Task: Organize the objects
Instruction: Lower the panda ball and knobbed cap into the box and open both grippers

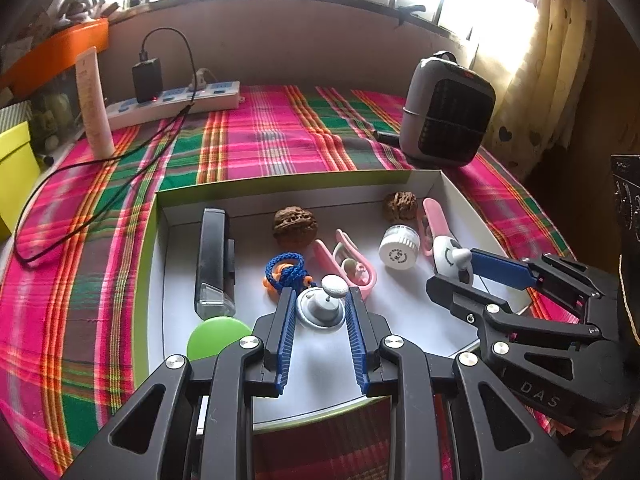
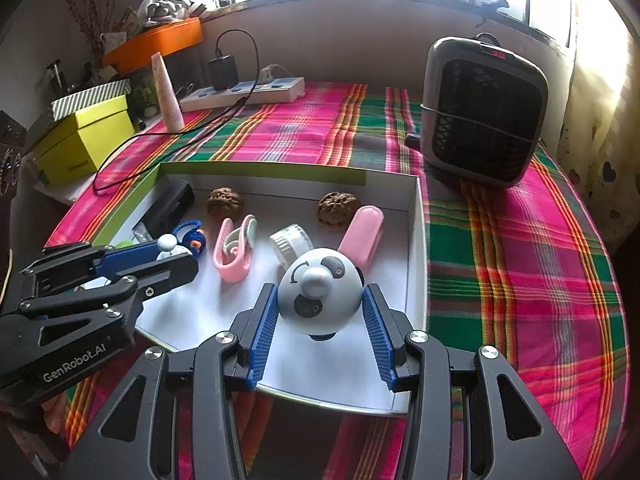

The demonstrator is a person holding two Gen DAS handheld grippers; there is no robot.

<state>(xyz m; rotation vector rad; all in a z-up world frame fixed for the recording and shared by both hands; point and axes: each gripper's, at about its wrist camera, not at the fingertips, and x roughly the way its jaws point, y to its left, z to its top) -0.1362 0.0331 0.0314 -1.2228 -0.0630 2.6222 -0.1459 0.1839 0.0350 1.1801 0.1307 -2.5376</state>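
The left gripper brackets a grey knob, jaws open. The right gripper, "GenRobot.AI" on the other's body, straddles a panda ball, jaws apart, inside the box.

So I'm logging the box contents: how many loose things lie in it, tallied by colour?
Brown wrinkled walnuts: 2
Pink plastic clips: 2
White items (ribbed cap, panda-face dome, grey-based knob): 3
Black stapler: 1
Blue-orange cord: 1
Green disc: 1
Total: 10

Panda-faced ball between the right hand-held gripper's spread fingers
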